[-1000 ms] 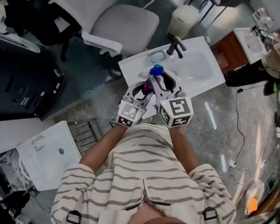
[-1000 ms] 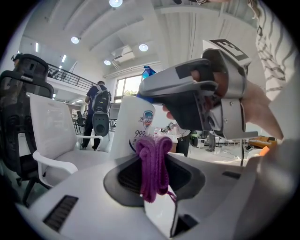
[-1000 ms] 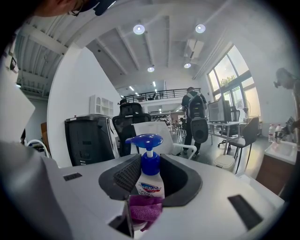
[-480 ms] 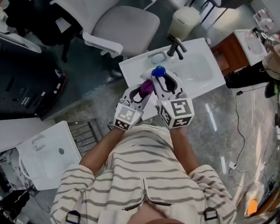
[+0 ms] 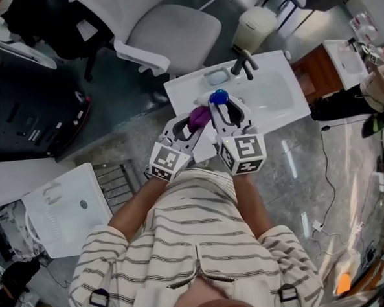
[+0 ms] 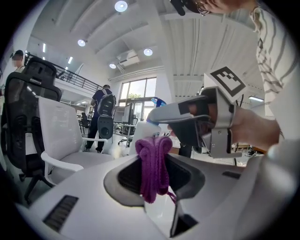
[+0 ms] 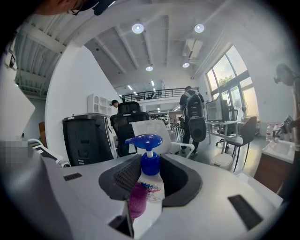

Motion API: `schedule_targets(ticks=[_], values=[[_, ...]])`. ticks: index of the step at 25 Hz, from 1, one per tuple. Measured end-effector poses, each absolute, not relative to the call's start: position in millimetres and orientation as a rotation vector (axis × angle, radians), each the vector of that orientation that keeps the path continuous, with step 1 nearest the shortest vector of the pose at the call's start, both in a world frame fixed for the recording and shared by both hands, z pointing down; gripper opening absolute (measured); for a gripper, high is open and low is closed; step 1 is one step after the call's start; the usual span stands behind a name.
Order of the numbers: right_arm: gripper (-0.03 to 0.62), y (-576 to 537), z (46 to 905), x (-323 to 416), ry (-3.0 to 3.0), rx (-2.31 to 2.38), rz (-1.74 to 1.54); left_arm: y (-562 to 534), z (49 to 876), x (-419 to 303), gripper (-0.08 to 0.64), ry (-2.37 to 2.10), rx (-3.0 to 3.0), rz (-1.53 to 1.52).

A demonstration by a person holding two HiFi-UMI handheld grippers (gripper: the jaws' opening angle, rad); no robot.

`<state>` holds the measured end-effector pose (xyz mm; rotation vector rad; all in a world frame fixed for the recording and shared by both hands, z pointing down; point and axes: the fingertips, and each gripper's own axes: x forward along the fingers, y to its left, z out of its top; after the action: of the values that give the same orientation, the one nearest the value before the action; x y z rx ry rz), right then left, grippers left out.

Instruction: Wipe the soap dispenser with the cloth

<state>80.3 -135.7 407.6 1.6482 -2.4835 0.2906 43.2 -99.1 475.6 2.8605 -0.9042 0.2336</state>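
I am holding the soap dispenser (image 7: 149, 185) in my right gripper (image 5: 220, 106). Its jaws are clamped on the bottle's two sides just under the blue pump head, and the bottle is standing upright. It is over the near left part of the white surface (image 5: 276, 96), on the near side of the faucet (image 5: 243, 63). I cannot tell whether its base is resting there. My left gripper (image 6: 154, 174) is shut tight on the purple cloth (image 6: 153, 161), and the folded wad is sticking up past the jaw tips. In the right gripper view the cloth is lying against the lower left side of the bottle and seems to be touching it. From above it is sitting just left of the pump.

I judge that I am in the middle of the wiping. To do it well, the right hand should act as a steady anchor while the left does the travelling. I should be pressing the soft wad, not the hard jaw tips, against the plastic and stroking along the bare wall below my right jaws. The pressure should be light, because a sideways shove could twist the bottle in its grip or knock the pump. The strips under my right jaws are covered, so they will probably need a turn of the bottle later. The cloth is pinched only at one spot, so a hard drag could pull it loose.
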Motion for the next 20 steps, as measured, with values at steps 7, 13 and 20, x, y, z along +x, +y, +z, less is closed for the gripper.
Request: schedule_targets(ticks=[7,13,20], values=[[0.135,-135,410,80,-2.483,1.635,0.290,-98,471,31,0.117,-0.926,2.858,0.189],[0.133,-134,409,82,-2.478,1.630,0.286,-99,463,23,0.117,-0.973,2.876,0.168],[0.133,-129,408,82,-2.503,1.607,0.282,-102,462,14,0.117,-0.991,2.860,0.144]])
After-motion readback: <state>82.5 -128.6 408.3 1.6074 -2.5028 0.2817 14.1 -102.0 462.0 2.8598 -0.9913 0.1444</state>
